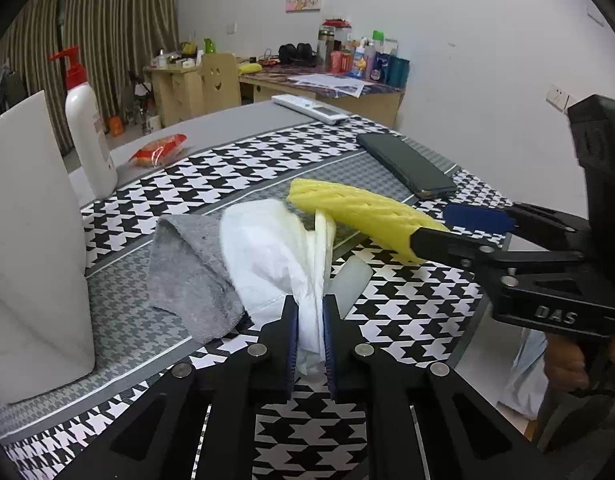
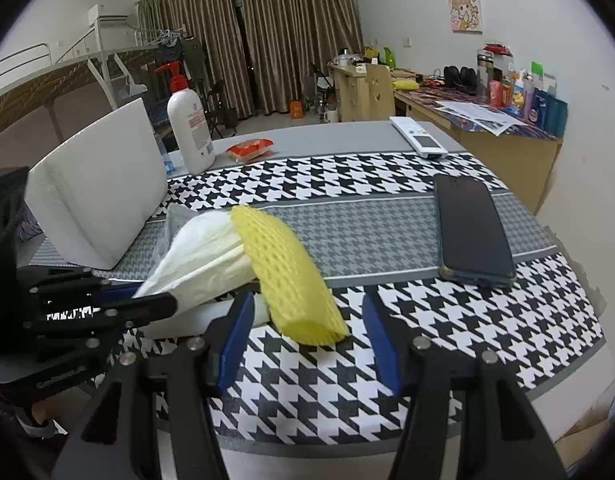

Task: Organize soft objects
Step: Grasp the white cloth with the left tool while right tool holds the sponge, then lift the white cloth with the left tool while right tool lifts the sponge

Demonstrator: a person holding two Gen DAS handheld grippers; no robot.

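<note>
My left gripper (image 1: 309, 302) is shut on a bunched white cloth (image 1: 267, 252) that fans out ahead of it over the houndstooth table mat (image 1: 407, 292). A grey cloth (image 1: 187, 276) lies against the white one on its left. A yellow foam net sleeve (image 2: 283, 268) rests partly on the white cloth (image 2: 203, 256), its near end between the blue pads (image 2: 235, 344) of my right gripper (image 2: 307, 304). That gripper is open, with a gap on each side of the sleeve. In the left wrist view the right gripper (image 1: 431, 227) comes in from the right at the sleeve (image 1: 359, 212).
A white foam block (image 1: 31, 248) stands on the left, with a white pump bottle (image 1: 89, 128) and a red packet (image 1: 159, 150) behind it. A dark phone (image 1: 407, 164) and a white remote (image 1: 311, 108) lie further back. The table edge runs close on the right.
</note>
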